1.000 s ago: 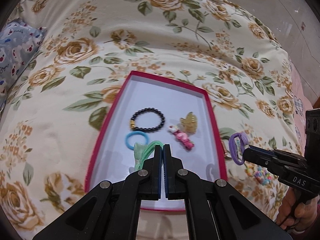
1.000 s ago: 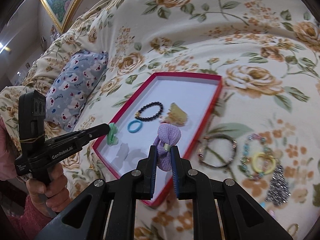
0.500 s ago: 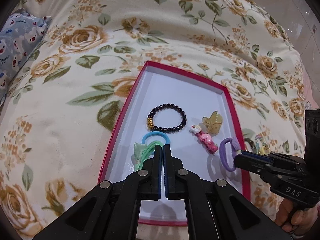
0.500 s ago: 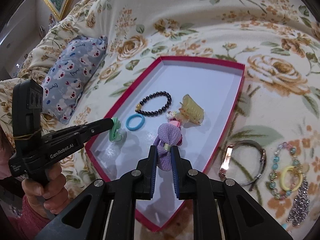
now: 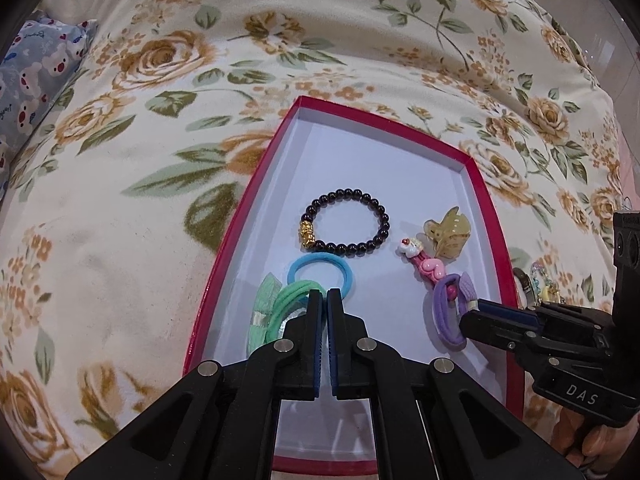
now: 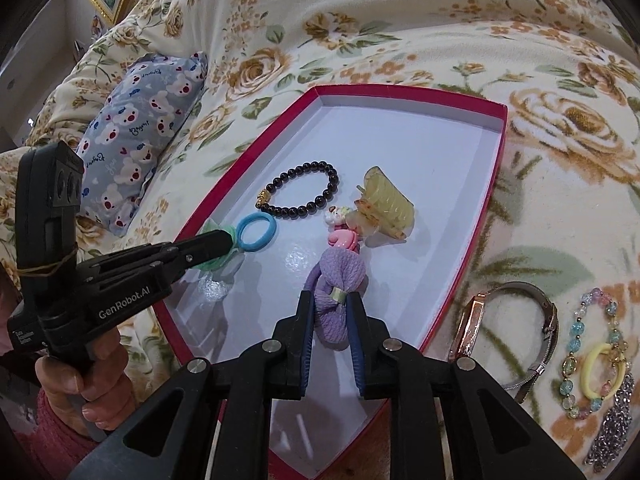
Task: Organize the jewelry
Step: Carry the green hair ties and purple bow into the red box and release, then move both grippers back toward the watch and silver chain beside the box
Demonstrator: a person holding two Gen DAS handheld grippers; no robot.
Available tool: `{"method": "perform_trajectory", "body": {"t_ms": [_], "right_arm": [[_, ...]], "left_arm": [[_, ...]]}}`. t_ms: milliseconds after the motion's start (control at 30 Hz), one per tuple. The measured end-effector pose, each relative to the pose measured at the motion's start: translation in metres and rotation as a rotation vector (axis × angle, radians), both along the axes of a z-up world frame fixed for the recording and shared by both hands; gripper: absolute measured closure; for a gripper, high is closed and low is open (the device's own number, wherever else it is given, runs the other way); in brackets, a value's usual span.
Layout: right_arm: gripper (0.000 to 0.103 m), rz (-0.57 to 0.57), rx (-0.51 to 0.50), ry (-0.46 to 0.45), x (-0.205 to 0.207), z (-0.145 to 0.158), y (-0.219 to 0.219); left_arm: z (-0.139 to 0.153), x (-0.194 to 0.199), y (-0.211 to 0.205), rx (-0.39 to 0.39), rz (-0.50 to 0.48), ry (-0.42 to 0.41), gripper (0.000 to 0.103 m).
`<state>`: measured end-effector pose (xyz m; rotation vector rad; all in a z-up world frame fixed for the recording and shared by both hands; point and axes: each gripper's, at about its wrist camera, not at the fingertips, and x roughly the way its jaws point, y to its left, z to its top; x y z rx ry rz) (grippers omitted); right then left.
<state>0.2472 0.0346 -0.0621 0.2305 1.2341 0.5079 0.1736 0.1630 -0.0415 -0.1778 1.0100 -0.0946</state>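
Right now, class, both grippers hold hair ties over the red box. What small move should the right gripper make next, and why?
Probably lower a little and open. The right gripper is shut on the purple hair tie, which hangs over the white floor of the red box just short of the pink clip. The bare floor beneath it suggests a clean drop.

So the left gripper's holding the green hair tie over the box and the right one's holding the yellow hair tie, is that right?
Not quite. The right gripper is shut on the purple hair tie, as the right wrist view shows. The left gripper does hold the green hair tie over the red box.
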Motion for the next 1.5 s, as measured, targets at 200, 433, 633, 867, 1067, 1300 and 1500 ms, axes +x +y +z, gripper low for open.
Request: {"method": "perform_trajectory", "body": {"t_ms": [200,433,633,867,1067,1300,1500], "right_arm": [[0.068,-0.013,0.016,-0.005,-0.001,0.003,-0.002],[0.067,-0.023,0.026,-0.028,-0.005,0.014,-0.005],[0.064,-0.046,0.037,-0.062,-0.015,0.032,-0.018],[0.058,-0.086,0.058,-0.087,-0.032,0.048,-0.041],[0.056,-0.126,0.055,-0.083,-0.052,0.056,-0.064],[0.054,-0.179,0.016,-0.092,-0.075,0.063,-0.097],[0.054,-0.25,-0.007,-0.081,-0.097,0.062,-0.128]], "left_arm": [[-0.005,0.002,0.002,-0.008,0.005,0.018,0.091],[0.0,-0.005,0.005,-0.008,0.029,-0.006,0.078],[0.007,-0.015,0.005,-0.015,0.031,-0.013,0.066],[0.016,-0.036,0.004,-0.047,0.045,-0.027,0.061],[0.021,-0.054,-0.005,-0.06,0.014,-0.035,0.06],[0.026,-0.068,-0.023,-0.077,-0.045,-0.033,0.06],[0.032,-0.074,-0.039,-0.084,-0.105,-0.042,0.061]]}}
